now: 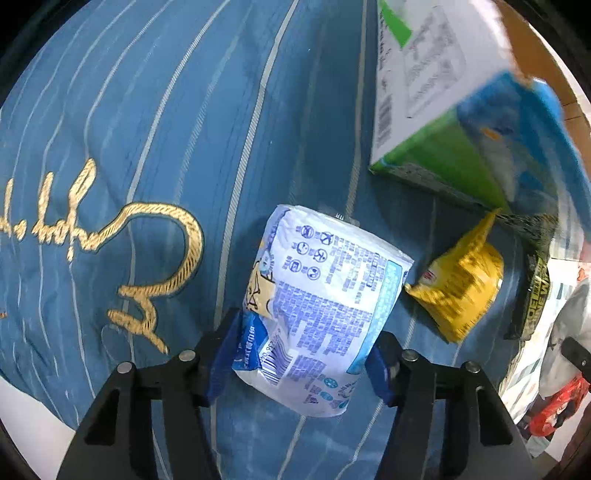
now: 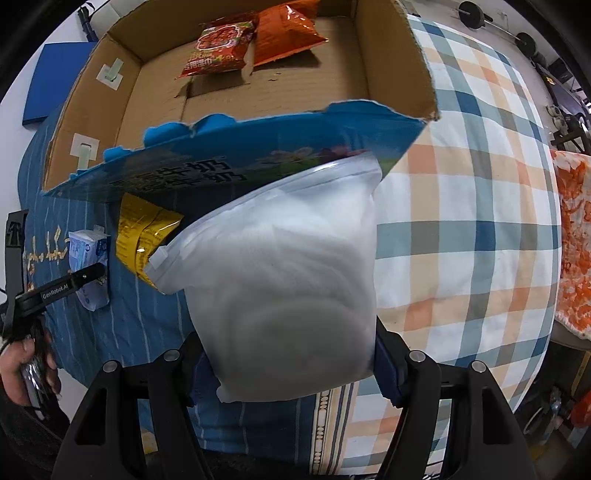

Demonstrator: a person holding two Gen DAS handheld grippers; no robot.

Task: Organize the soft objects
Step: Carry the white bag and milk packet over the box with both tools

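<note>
**Two soft packs gripped above the bed**

Nearest of all, the left hand-held gripper has its two blue-padded fingers closed against the sides of a white tissue pack printed with blue text, holding it over the blue striped quilt with gold embroidered script. Just beside that pack, toward the box, a yellow snack bag lies on the quilt, close under the front wall of the box.

Over on the other side, the right hand-held gripper is clamped on the lower part of a frosted zip bag with something white and soft inside; its slider end tilts toward the yellow bag. The zip bag hangs in front of the near wall of an open cardboard box whose torn front is printed blue. Inside, at the far end of the box floor, a red packet and an orange packet lie side by side, touching. A checked blanket covers the bed beside the box.
</note>
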